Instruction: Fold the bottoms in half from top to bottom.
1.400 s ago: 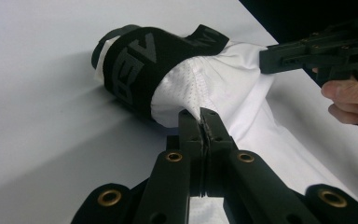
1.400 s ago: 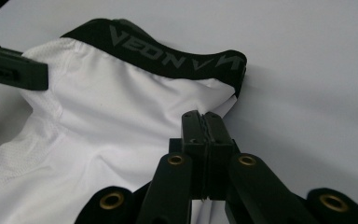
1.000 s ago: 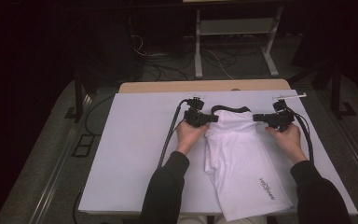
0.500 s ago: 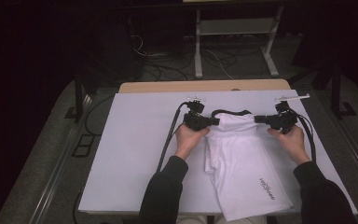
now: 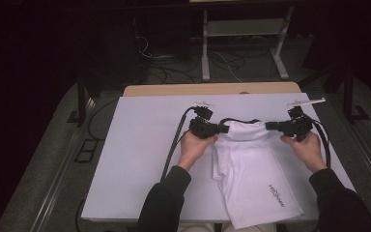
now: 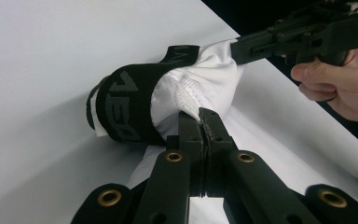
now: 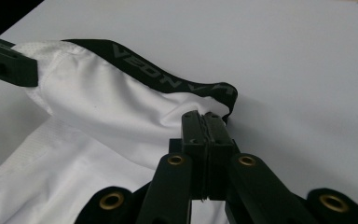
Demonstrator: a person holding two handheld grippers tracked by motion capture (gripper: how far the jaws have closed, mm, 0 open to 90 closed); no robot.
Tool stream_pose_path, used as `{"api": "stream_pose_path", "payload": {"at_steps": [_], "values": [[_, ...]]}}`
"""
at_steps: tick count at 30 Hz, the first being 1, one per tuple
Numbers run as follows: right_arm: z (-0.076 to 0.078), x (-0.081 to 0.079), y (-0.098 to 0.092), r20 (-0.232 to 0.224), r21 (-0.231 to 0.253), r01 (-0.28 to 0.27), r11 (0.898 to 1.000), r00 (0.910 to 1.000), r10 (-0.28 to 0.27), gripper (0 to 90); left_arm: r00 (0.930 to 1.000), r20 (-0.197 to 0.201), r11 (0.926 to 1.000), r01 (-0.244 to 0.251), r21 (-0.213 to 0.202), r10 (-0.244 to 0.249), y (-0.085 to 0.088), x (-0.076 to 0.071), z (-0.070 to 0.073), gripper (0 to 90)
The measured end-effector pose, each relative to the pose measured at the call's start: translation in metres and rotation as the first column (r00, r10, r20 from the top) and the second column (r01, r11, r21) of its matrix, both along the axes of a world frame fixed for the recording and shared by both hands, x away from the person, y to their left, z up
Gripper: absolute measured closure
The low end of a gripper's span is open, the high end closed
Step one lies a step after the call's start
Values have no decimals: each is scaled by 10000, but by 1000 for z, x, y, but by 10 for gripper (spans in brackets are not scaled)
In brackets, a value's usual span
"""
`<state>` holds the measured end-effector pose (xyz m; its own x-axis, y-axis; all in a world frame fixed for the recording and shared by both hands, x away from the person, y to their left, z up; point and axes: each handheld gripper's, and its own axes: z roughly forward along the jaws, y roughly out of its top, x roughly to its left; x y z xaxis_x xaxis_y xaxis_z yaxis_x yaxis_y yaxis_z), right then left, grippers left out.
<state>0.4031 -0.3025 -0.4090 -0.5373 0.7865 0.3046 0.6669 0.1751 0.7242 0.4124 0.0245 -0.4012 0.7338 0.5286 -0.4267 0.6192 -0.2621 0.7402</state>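
So, your grips:
left gripper [image 6: 204, 122]: jaws pinch white shorts [image 5: 256, 174]
right gripper [image 7: 207, 122]: jaws pinch shorts too
black waistband [image 7: 168, 79]: lettering only partly legible

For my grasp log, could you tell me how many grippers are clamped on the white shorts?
2: the left gripper pinches the white shorts at the waistband's left end, the right gripper at its right end.
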Motion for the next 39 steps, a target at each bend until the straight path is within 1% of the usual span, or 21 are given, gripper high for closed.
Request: {"api": "stream_pose_path", "payload": {"at_steps": [3, 5, 8, 13, 17, 24, 32, 34, 39], "values": [[5, -5, 0, 74, 5, -105, 9999, 9999, 105, 879, 10000, 58, 10000, 4, -30, -4, 1, -3, 4, 872], [7, -7, 0, 135, 91, -141, 9999, 9998, 140, 878, 10000, 54, 10000, 8, -19, -8, 1, -4, 5, 872], [6, -9, -2, 72, 225, -189, 9996, 9998, 188, 878, 10000, -17, 10000, 11, 9, -11, 0, -8, 4, 872], [4, -13, -3, 34, 238, -239, 9994, 9997, 238, 878, 10000, -84, 10000, 2, 46, -1, 0, -13, 5, 873], [5, -16, -3, 4, 328, -259, 9991, 9997, 259, 877, 10000, -35, 9999, 91, 105, -91, -2, -20, 8, 872], [1, -23, -6, -84, 436, -331, 9985, 9994, 335, 877, 9996, -89, 9995, 260, 155, -258, -3, -31, 10, 873], [-3, -35, -11, -178, 343, -385, 9987, 9991, 391, 877, 9988, -154, 9989, 462, -5, -462, -8, -45, 10, 873], [-2, -39, -13, -203, 366, -387, 9986, 9990, 395, 877, 9988, -163, 9989, 452, -109, -454, -9, -48, 10, 873], [-4, -44, -15, -187, 358, -435, 9984, 9988, 442, 877, 9978, -196, 9975, 621, -351, -628, -13, -58, 11, 873]]}}
